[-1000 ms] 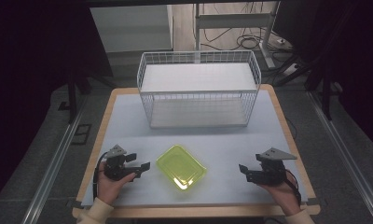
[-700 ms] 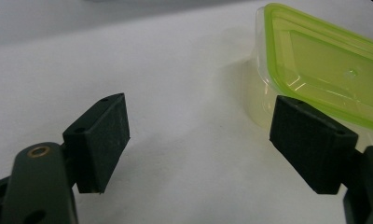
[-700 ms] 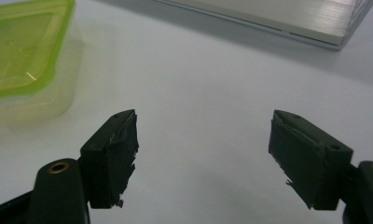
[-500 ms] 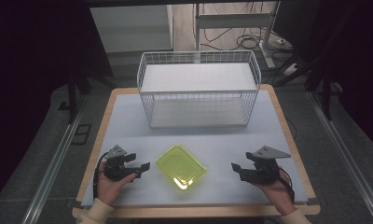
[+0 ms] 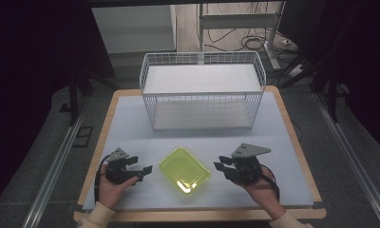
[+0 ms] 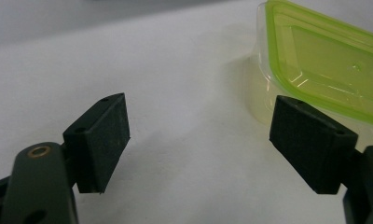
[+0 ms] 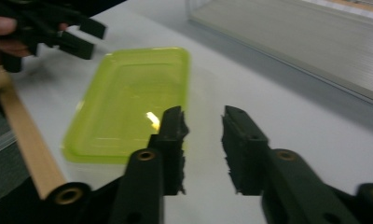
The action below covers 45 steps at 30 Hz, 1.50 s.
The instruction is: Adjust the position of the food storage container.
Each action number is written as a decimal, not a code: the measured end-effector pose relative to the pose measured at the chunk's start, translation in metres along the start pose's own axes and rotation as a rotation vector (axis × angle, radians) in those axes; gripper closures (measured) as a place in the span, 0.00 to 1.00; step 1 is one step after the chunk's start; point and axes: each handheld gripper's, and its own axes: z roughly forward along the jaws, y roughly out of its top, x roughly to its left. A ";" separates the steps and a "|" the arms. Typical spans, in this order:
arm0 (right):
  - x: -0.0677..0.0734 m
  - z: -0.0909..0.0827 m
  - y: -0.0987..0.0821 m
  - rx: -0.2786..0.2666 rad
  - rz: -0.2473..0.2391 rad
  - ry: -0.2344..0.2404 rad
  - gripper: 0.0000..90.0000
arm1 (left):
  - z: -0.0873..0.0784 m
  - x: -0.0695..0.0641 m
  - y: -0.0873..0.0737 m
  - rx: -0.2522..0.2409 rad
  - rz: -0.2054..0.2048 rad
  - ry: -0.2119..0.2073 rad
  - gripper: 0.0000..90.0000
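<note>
Approach step: the right gripper (image 5: 221, 168) nears the green box (image 5: 184, 169) by the worktop's near edge, fingers narrowing, nothing between. The left gripper (image 5: 143, 170) waits released (box just beside); next calls for closing in on the box's rim.

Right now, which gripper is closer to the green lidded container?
Left, narrowly. The left gripper sits just off the container on its left; the right gripper hovers slightly farther off on its right, touching nothing.
</note>
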 end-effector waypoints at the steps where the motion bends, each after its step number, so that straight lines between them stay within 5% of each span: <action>1: 0.005 0.003 0.003 0.008 -0.011 0.021 0.85 | 0.000 0.000 0.000 -0.001 0.000 0.000 0.22; 9: 0.042 0.033 0.020 0.062 -0.101 0.186 1.00 | 0.002 -0.001 0.000 0.006 -0.003 0.003 0.22; 24: 0.097 0.081 0.013 0.199 -0.228 0.278 1.00 | 0.002 -0.002 -0.001 0.007 -0.013 0.005 0.22; 37: 0.101 0.093 -0.002 0.291 -0.265 0.257 1.00 | 0.001 0.001 -0.001 0.007 -0.019 0.001 0.22; 45: 0.087 0.081 -0.013 0.302 -0.223 0.235 1.00 | 0.001 0.002 -0.002 0.007 -0.021 0.001 0.22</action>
